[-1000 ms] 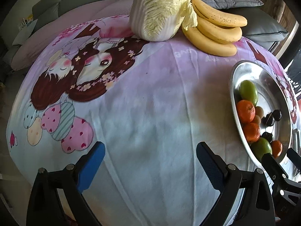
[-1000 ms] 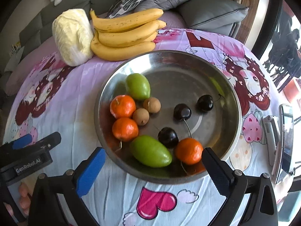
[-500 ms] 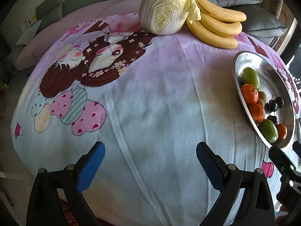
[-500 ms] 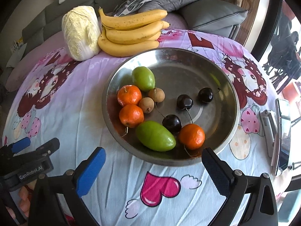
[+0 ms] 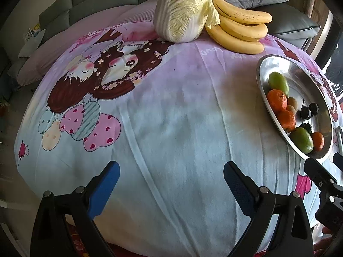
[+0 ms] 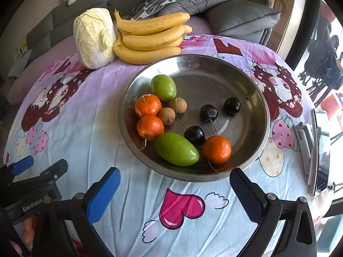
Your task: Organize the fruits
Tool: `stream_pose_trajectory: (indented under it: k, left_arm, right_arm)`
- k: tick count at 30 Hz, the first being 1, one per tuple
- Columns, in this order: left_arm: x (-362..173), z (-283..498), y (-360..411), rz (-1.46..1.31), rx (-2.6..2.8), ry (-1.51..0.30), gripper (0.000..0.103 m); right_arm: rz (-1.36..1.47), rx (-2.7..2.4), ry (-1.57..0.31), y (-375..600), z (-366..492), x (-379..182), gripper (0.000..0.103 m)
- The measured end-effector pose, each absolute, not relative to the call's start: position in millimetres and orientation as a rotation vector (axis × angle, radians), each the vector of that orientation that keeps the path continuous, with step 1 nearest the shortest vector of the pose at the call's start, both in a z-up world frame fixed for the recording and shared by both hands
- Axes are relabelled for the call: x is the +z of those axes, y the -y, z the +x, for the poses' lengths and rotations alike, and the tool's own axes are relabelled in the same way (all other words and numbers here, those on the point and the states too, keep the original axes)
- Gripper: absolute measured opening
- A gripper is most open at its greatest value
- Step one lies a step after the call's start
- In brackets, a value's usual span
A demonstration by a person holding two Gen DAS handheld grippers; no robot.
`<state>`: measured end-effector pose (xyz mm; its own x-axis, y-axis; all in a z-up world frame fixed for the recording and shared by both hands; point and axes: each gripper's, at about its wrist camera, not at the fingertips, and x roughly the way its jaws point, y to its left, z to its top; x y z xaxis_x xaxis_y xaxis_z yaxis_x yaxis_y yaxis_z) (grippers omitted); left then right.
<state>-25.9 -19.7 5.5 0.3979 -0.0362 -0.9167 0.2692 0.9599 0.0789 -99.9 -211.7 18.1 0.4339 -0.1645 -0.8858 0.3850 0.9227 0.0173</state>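
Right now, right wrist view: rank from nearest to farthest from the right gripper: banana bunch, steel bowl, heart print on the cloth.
From the right gripper:
1. Heart print, on the cloth directly between the open fingers.
2. Steel bowl, just beyond the fingertips, centre of the table, holding the small fruit.
3. Banana bunch, behind the bowl at the far edge, beside the cabbage.

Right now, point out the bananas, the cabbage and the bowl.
bananas (image 6: 150, 40), right wrist view, middle of the bunch
cabbage (image 6: 93, 37), right wrist view, centre of the head
bowl (image 6: 246, 120), right wrist view, bare inner wall
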Motion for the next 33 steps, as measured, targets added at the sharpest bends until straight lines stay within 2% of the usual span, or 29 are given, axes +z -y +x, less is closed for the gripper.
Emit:
stream_pose_trajectory:
  k: [33]
  left_arm:
    - [-4.4, -17.0, 22.5, 0.223, -0.196, -1.197, 0.097]
  right_arm:
    - [0.214, -0.356, -1.084, 218.9, -95.8, 9.4, 0.103]
